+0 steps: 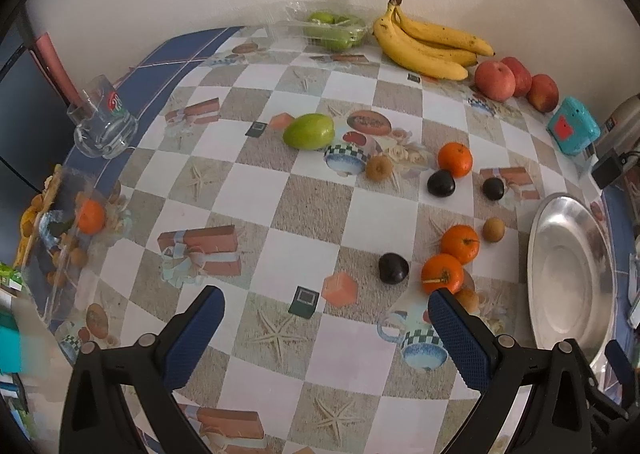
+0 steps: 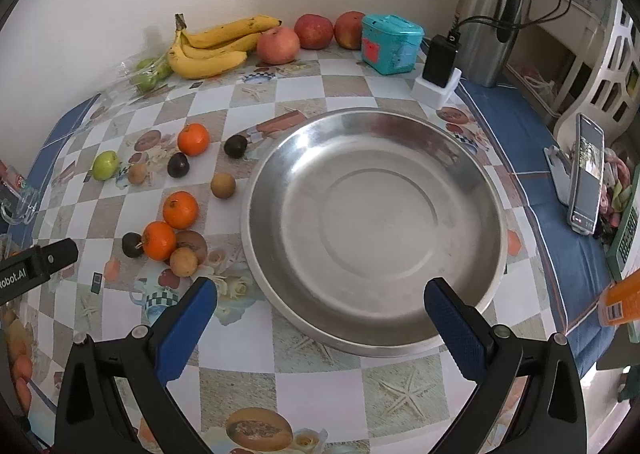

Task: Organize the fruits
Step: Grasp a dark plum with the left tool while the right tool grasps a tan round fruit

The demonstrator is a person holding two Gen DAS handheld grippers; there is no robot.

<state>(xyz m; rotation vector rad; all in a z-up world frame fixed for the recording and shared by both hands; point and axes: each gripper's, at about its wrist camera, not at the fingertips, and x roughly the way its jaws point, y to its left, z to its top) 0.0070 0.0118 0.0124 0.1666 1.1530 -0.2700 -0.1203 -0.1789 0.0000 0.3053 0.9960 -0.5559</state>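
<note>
Nothing is in the steel dish [image 2: 372,314] yet, and the fruit sits scattered across the checked tabletop [image 1: 328,350]. The risk, as I judge it: those round tangerines [image 1: 442,273] and dark plums [image 1: 393,268] sit packed close, so a careless reach could nudge one rolling into its neighbours, or off the edge. The small brown fruits [image 2: 184,261] touch the nearest tangerine, which makes a clean pick tricky. Left claw [image 1: 326,306] is spread wide, holding nothing, its right pad just beside that cluster. Right claw [image 2: 320,300] is also wide apart and empty, poised at the dish's near rim.
</note>
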